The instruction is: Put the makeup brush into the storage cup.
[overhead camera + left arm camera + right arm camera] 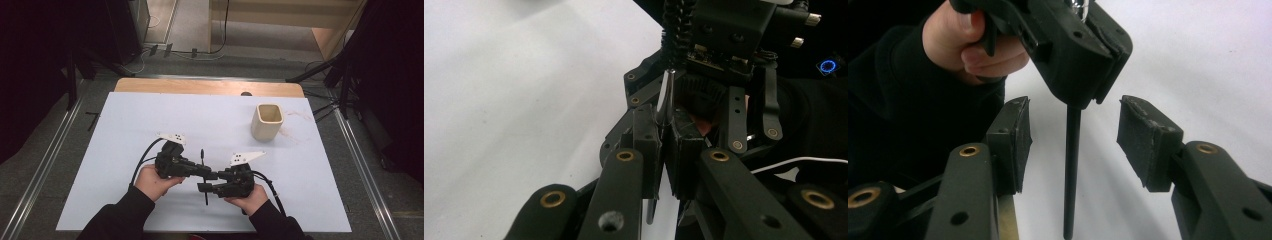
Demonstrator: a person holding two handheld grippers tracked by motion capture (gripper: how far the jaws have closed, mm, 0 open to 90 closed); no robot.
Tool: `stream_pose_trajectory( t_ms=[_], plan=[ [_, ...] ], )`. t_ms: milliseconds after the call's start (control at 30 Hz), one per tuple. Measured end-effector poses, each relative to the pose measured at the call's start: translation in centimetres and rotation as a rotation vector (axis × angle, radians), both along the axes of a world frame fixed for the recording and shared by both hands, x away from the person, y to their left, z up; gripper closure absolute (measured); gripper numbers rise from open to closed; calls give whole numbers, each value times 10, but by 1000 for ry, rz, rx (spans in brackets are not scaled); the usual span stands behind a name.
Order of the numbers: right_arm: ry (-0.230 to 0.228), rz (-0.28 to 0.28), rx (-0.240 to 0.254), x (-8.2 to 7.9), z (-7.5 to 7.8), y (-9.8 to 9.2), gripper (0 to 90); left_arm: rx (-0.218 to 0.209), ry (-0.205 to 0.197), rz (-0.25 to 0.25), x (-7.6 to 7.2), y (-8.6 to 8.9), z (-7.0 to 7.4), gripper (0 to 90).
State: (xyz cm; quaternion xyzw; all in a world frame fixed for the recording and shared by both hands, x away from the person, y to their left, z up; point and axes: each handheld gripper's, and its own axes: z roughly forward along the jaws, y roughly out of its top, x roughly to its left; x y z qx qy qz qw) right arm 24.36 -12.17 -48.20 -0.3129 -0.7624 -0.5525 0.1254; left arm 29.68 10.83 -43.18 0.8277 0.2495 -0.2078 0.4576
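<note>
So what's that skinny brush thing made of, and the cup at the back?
The brush looks like a matte black plastic handle, a shiny silver metal neck and black bristles; the glint suggests metal. The left gripper is shut on it. The cup looks like pale, smooth wood or bamboo, judging by its tan, dull surface, though plastic is possible.

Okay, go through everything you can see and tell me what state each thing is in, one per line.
Left claw: shut on the brush.
Right claw: open, jaws either side of the brush handle.
Brush: held off the table, bristle end pointing away.
Cup: upright, looks empty.
</note>
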Motion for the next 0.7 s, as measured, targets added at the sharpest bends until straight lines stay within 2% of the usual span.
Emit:
stream_pose_trajectory(
  t_ms=[200, 233, 267, 300, 367, 400, 433, 500, 600, 700],
  plan=[
    [2, -5, 1, 0, 0, 0, 570, 3, -1, -3, 0, -1, 0, 850],
    [3, 1, 16, -1, 0, 0, 611, 0, 0, 1, 0, 0, 0, 850],
    [3, 1, 16, -1, 0, 0, 611, 0, 0, 1, 0, 0, 0, 850],
    [4, -4, 14, -2, 1, 1, 664, -7, 2, 4, 0, 0, 0, 850],
    [4, -6, 11, -2, 2, 1, 681, -11, 5, 3, 0, 0, 0, 850],
    [6, -12, 4, -3, 2, 1, 743, -11, 3, 6, 0, 1, 0, 850],
    [6, -12, 4, -3, 2, 1, 743, -12, 4, 6, 0, 1, 0, 850],
    [12, -16, 16, -2, 1, 1, 812, -20, 6, 8, 0, 1, 0, 850],
    [15, -16, 18, -2, 2, 0, 859, -24, 6, 8, 1, 2, 0, 849],
    [20, -15, 19, -2, 2, 0, 860, -24, -7, 6, 0, 1, 1, 848]
  ],
)
